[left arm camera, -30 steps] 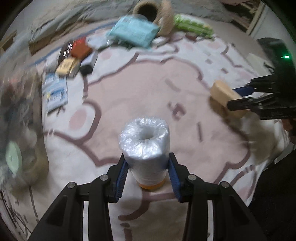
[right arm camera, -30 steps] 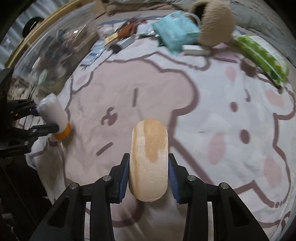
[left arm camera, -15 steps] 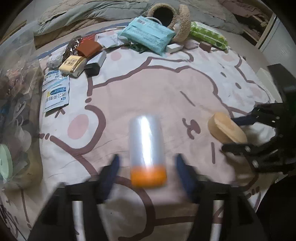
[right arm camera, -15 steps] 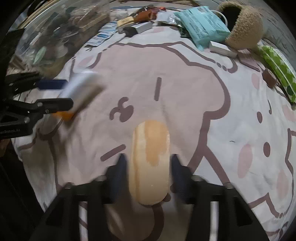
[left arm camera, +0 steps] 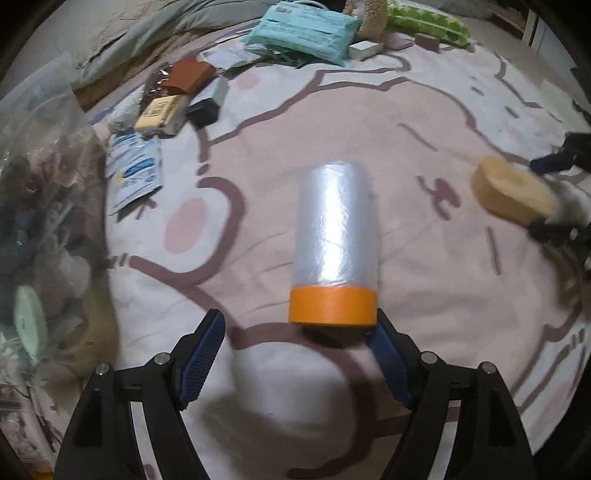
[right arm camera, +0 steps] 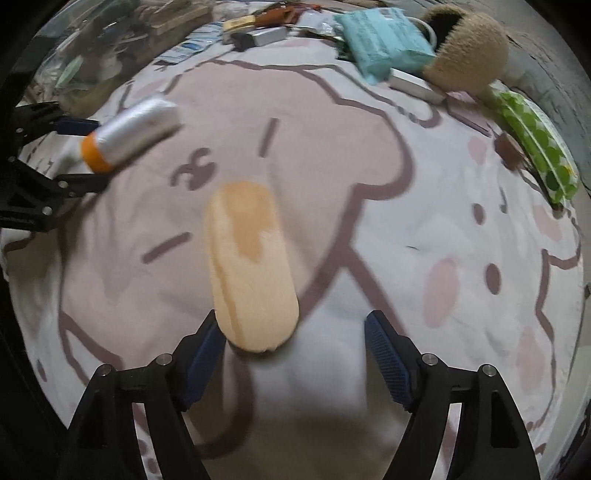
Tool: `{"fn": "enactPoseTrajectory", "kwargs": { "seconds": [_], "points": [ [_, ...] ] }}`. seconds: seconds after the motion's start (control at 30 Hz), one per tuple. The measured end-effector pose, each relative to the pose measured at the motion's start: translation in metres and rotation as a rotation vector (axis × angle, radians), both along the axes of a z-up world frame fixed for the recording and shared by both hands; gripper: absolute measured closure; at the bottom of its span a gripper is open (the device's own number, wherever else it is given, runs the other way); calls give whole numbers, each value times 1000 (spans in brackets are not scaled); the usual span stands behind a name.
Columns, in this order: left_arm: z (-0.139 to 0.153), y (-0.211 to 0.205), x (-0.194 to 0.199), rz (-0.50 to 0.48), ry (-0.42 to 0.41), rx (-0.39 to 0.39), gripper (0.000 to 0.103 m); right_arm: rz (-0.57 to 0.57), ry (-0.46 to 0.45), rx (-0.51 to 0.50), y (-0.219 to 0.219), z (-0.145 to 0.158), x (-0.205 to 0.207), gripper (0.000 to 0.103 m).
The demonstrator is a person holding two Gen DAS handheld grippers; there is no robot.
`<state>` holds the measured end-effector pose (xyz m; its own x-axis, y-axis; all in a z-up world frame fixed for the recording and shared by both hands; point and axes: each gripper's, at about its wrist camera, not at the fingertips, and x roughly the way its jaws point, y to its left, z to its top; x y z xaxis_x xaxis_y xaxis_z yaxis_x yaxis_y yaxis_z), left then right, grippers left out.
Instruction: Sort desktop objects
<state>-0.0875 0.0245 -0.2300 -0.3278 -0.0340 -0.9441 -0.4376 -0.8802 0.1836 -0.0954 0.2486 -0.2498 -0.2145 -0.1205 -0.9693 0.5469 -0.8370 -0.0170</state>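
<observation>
Both wrist cameras look steeply down, close over the cartoon-print blanket [left arm camera: 424, 122], side by side; each sees the other tool, sharing its middle

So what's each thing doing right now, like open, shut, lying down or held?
Left gripper: jaws opening, nothing gripped.
Right gripper: jaws opening, nothing gripped.
Film roll: let go, lying on its side on the blanket, orange end toward the left gripper.
Wooden block: let go, lying flat on the blanket.
Woven basket: tipped on its side, mouth showing.
Blue pack: lying flat, looks shut.
</observation>
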Motion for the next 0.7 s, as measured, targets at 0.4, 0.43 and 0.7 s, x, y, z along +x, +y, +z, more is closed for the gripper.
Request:
{"fn": "enactPoseTrajectory", "kwargs": {
  "seconds": [0.4,0.43,0.7],
  "points": [
    [2,-38,-29,153,60,-73,24,-224,67,34,59,2,-47,19],
    [2,-41,-31,162,62,-73,24,-237,73,31,62,4,-50,19],
    [19,-48,-30,166,6,70,11,-230,117,-123,82,29,-48,0]
  ]
}}
